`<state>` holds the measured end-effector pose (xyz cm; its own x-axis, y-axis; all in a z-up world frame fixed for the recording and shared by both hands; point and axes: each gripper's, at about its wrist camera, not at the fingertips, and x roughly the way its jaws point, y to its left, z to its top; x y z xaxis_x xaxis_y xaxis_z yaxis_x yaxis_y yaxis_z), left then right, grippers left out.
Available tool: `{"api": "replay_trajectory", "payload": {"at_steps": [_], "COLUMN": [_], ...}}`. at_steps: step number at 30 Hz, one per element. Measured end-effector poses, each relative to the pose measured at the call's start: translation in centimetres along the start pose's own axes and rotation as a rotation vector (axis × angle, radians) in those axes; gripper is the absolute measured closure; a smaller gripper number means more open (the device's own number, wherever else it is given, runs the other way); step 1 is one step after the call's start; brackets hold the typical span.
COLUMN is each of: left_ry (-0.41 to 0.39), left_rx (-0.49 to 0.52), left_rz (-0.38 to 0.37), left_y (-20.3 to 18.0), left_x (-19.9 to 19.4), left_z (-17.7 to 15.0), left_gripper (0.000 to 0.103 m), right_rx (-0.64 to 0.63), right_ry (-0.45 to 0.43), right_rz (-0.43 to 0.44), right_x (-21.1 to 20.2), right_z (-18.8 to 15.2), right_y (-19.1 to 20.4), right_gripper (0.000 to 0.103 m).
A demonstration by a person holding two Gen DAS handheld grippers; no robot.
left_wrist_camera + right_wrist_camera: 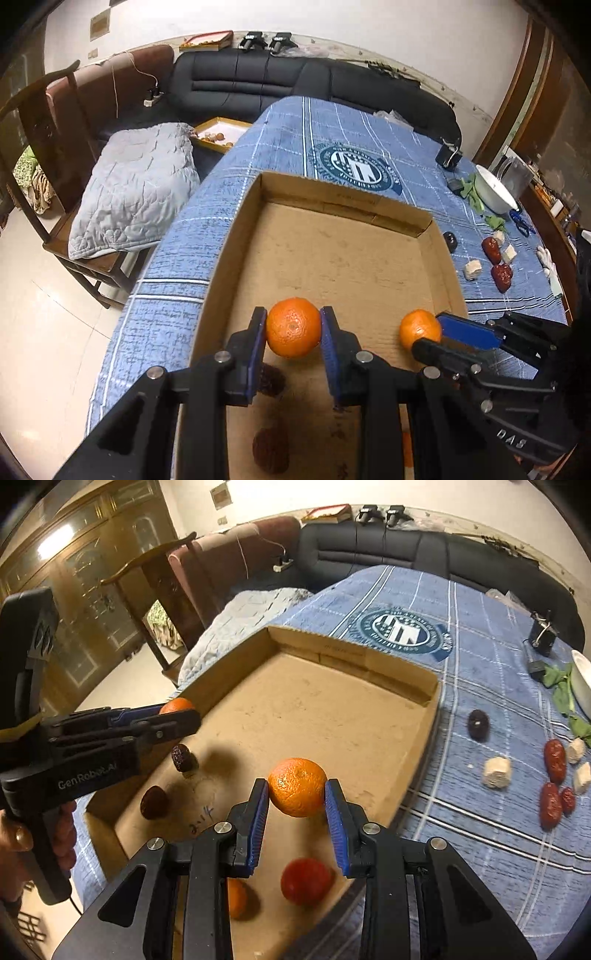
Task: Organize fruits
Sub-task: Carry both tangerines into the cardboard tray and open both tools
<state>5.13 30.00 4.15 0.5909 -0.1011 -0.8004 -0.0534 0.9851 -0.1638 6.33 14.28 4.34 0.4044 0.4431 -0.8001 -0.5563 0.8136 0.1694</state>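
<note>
Orange fruit filled both grips: the left hand-held gripper (293, 328) clenched one orange (293, 327) above the cardboard box (236, 229), and the right hand-held gripper (295, 797) clenched a second orange (297, 786) over the same box. Inside lay a red fruit (306, 880) and two dark dates (153, 802). Red dates (554, 760) sat on the blue-clothed desk (480, 849) beside the box.
</note>
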Motion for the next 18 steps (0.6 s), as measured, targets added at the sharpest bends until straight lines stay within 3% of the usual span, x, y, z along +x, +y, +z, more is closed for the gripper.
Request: {"api": "replay_trajectory", "payload": {"at_steps": [18], "left_ry": [0.073], "left_rx": [-0.017], "left_rz": [0.012], "left_y": [0.8], "left_x": [2.1], "left_z": [-0.2], "left_gripper": [0.070], "right_rx": [-0.036], "right_ry": [0.033], "right_rz": [-0.017], "right_x": [1.8], "right_z": [0.3], "right_y": [0.6], "right_gripper": [0.072]}}
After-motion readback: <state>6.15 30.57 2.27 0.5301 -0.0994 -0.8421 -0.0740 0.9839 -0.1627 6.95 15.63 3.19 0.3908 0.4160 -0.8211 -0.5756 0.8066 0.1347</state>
